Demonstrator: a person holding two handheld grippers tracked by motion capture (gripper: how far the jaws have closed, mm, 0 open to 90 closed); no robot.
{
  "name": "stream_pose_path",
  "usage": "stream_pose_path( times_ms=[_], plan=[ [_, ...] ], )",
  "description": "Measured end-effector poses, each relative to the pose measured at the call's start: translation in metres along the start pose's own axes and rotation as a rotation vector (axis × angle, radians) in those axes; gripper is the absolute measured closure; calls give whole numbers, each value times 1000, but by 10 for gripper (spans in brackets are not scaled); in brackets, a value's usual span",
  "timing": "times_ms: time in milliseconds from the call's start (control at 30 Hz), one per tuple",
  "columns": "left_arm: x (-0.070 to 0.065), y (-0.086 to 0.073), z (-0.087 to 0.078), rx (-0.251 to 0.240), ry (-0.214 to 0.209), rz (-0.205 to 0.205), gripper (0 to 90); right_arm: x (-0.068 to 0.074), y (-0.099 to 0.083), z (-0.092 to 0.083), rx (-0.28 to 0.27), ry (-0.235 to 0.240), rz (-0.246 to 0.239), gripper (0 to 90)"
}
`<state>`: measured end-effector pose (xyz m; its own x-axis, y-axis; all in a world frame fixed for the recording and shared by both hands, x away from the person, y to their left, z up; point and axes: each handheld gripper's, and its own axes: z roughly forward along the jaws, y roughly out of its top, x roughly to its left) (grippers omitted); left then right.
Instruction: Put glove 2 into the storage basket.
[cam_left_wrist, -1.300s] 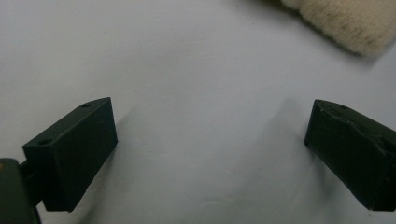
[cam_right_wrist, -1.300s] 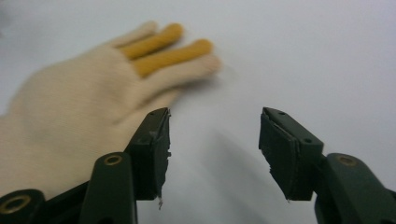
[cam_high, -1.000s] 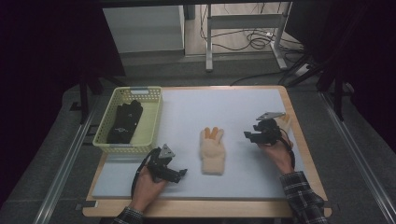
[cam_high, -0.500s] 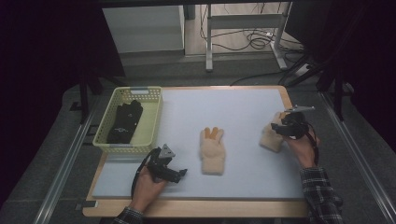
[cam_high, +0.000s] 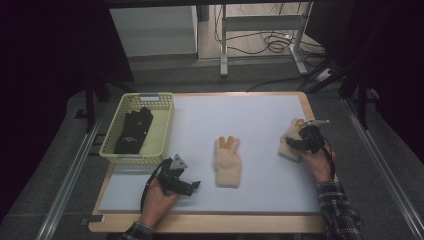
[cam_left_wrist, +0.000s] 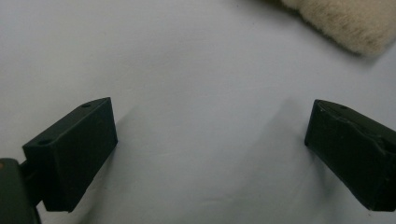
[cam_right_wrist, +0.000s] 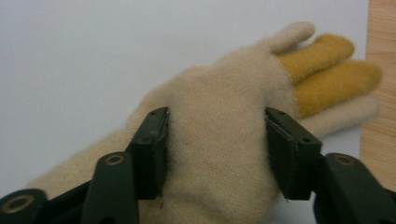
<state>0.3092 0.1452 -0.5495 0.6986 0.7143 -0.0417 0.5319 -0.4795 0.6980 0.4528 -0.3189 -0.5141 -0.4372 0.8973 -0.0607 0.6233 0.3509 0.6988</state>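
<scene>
Right gripper (cam_right_wrist: 215, 154) is over at the right edge of the worktop (cam_high: 260, 110), jaws clamped on a cream glove (cam_right_wrist: 224, 140) w/ yellow fingers, one jaw each side of the palm, fabric bunched up between them. In the high view that glove (cam_high: 289, 142) sits near the right edge, under the right gripper (cam_high: 306, 140). The jaws have just been closing a touch, glove between them.

Left gripper (cam_high: 180, 182) sits low at the front left of the worktop, just below the yellow basket (cam_high: 162, 132). Its jaws are spread wide w/ nothing between them, only bare worktop (cam_left_wrist: 196, 93).

A 2nd cream glove (cam_high: 227, 160) lies flat mid worktop, fingers pointing away from the person, between both grippers; its fuzzy edge (cam_left_wrist: 345, 23) peeks in top right of the left gripper view. Black gloves (cam_high: 132, 130) lie in the basket
</scene>
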Motion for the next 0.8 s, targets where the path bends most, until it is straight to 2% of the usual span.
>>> stream_pose_path(
  times_ms=[133, 300, 467, 567, 667, 767, 800],
  plan=[
    [0, 0, 0, -3, 0, -4, 24, 1, 3, -5, 4, -9, -15, 394],
    [0, 0, 0, -2, 1, -2, 24, -6, 4, -23, -22, 0, 11, 378],
    [0, 0, 0, -1, 1, 0, 24, -16, 2, -39, -42, -24, 41, 531],
    [0, 0, 0, -2, 1, -2, 24, -20, -4, -37, -7, -36, 52, 548],
    [0, 0, 0, -1, 0, -2, 24, -22, -12, -28, 15, -42, 72, 520],
    [0, 0, 0, -1, 1, -1, 23, -27, -20, -21, 20, -21, 127, 552],
    [0, 0, 0, -1, 0, -1, 24, -28, -23, -21, -1, -11, 154, 588]
  ],
)
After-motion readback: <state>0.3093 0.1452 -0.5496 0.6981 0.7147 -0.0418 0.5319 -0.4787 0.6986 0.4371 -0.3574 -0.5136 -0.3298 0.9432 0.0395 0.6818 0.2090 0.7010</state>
